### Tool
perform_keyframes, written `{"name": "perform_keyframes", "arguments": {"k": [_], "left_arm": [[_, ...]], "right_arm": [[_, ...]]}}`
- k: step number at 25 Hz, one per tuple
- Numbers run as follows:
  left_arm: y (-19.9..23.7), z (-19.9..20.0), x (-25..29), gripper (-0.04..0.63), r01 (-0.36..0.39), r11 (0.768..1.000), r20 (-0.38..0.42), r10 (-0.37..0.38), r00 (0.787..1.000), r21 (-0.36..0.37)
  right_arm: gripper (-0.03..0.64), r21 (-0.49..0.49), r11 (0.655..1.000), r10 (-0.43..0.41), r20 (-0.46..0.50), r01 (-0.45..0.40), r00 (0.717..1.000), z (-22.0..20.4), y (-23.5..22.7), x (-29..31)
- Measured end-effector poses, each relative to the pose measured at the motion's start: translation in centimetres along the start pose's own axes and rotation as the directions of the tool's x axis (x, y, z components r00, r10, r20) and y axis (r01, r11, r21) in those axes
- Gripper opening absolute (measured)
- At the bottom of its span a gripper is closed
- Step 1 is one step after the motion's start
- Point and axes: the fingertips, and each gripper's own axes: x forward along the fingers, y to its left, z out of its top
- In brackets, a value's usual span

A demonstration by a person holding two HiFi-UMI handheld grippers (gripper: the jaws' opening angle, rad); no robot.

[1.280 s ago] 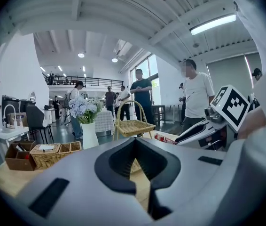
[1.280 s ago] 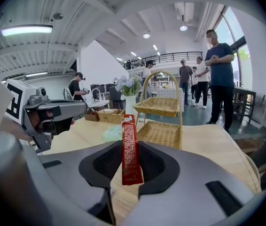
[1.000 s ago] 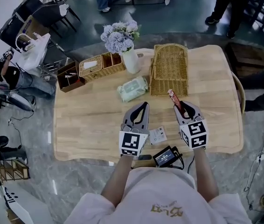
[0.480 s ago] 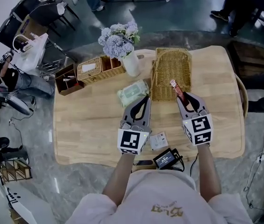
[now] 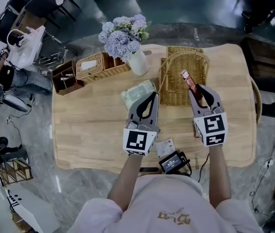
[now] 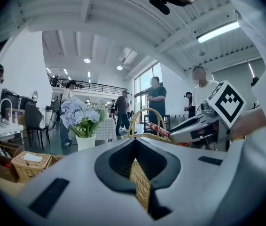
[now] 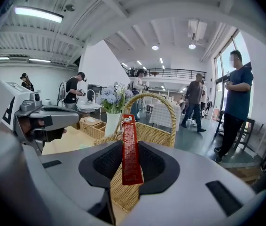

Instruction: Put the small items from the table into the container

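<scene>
My right gripper [image 5: 197, 89] is shut on a red stick packet [image 5: 188, 80], which pokes out past the tips over the near part of the wicker basket [image 5: 175, 95]. In the right gripper view the red stick packet [image 7: 130, 152] stands upright in front of the basket's handle [image 7: 170, 108]. The left gripper [image 5: 152, 96] hovers left of the basket, next to a green wipes pack [image 5: 135, 91], shut with nothing in it. A small white sachet [image 5: 164, 147] lies on the table [image 5: 89, 125] near me.
A white vase of blue flowers [image 5: 136, 62] stands left of the basket. Further left are a wicker tissue tray [image 5: 98, 68] and a brown box [image 5: 63, 78]. A black device [image 5: 173, 162] sits at the table's near edge. People stand beyond the table.
Both grippers have moved away from me toward the basket. The red packet has gone from just short of the basket to over its near part.
</scene>
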Motion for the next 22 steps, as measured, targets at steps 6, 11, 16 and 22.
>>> {"name": "perform_keyframes", "arguments": {"k": [6,11,16,22], "left_arm": [[0.9,-0.9,0.8,-0.008,-0.004,1.000,-0.013,0.004,1.000,-0.012],[0.9,-1.0,1.0,-0.008,0.001,1.000,-0.016,-0.001,1.000,-0.012],[0.8,-0.8,0.7,-0.008,0.005,1.000,-0.015,-0.005,1.000,0.004],[0.2,0.4,-0.9,-0.008,-0.009,1.000,-0.021,0.009,1.000,0.004]], "right_arm": [[0.117,-0.015,1.000,-0.017,-0.032,0.016,0.999,-0.5,-0.8,1.8],[0.118,-0.018,0.999,-0.040,-0.015,0.039,0.999,-0.2,-0.7,2.2],[0.118,-0.004,0.997,-0.073,0.033,0.073,0.997,0.1,-1.5,1.6],[0.113,-0.051,0.986,-0.152,0.110,0.159,0.982,1.1,-1.2,-1.5]]}}
